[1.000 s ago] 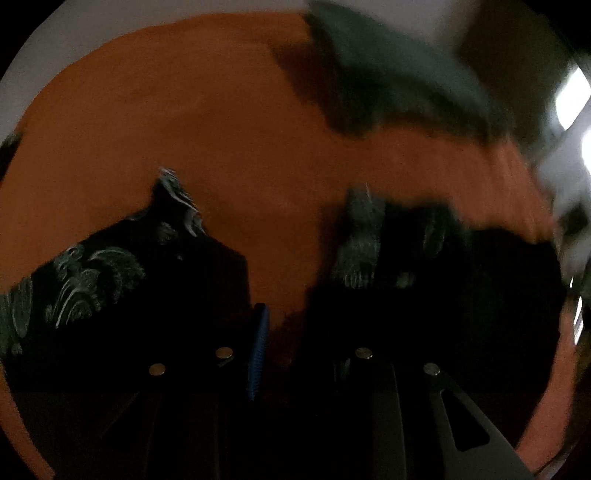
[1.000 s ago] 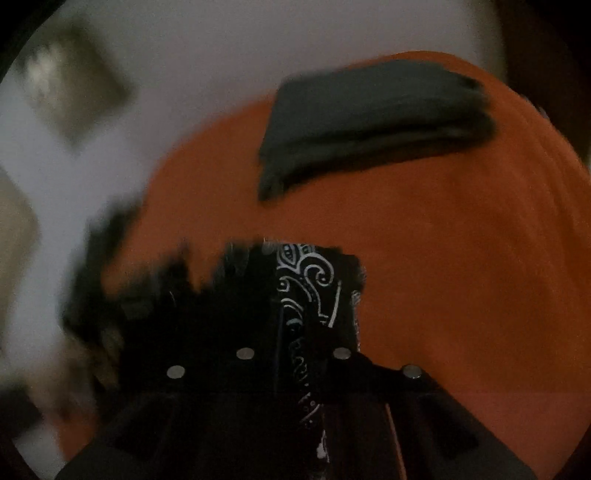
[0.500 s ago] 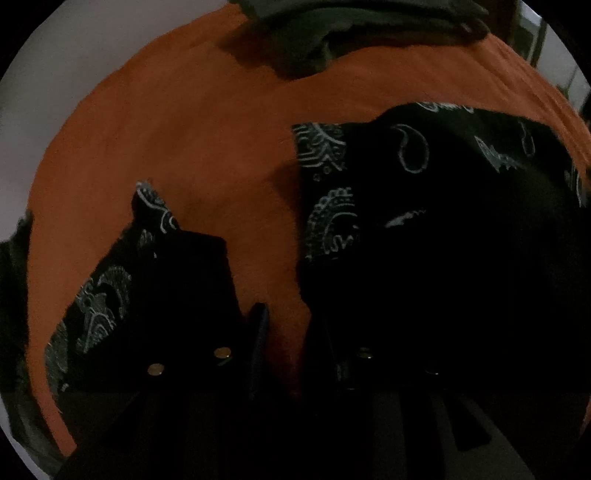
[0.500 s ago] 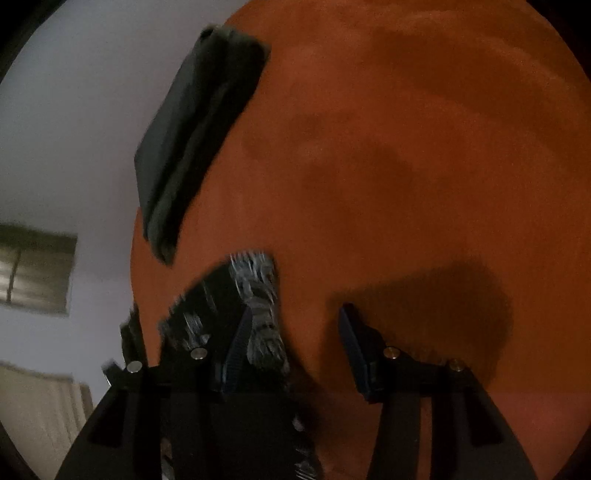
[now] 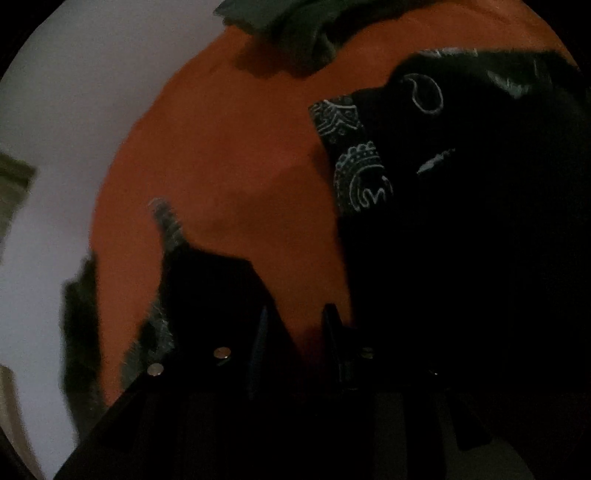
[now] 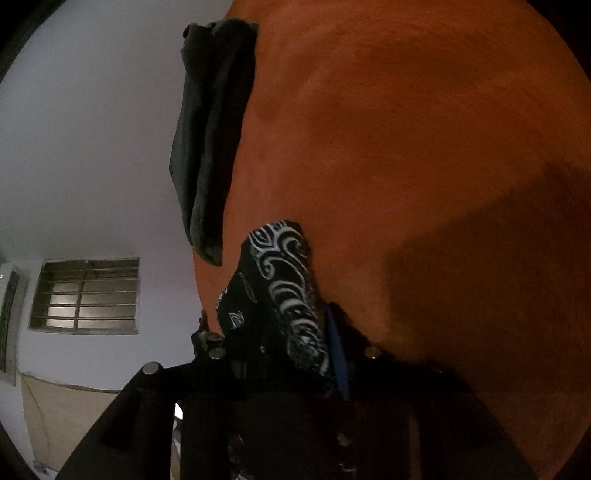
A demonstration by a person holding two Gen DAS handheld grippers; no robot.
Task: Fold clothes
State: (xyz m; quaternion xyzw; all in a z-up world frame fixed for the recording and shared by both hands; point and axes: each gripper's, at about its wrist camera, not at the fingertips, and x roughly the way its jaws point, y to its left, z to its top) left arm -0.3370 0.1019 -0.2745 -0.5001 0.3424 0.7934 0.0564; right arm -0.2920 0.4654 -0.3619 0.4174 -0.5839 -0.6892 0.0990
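Observation:
A black cloth with a white paisley print [image 5: 424, 166] lies bunched on the orange surface [image 5: 229, 147] and fills the right of the left wrist view. Another part of it drapes over the outer side of the left finger. My left gripper [image 5: 295, 325] is open, and bare orange shows between its fingers. In the right wrist view a bunched corner of the patterned cloth [image 6: 280, 280] stands up between the fingers of my right gripper [image 6: 295, 332], pressed against the blue pad [image 6: 338, 354]. That gripper is shut on it, and its left finger is hidden under the cloth.
A folded dark grey garment [image 6: 210, 129] lies at the edge of the orange surface [image 6: 406, 147], also visible as the grey garment [image 5: 295, 33] at the top of the left wrist view. Beyond the edge are a pale wall [image 5: 74, 110] and a barred window [image 6: 85, 295].
My right gripper was shut on the cloth, opened half a second ago, and has now closed on a bunched corner. The left view swung left; its fingers stay apart.

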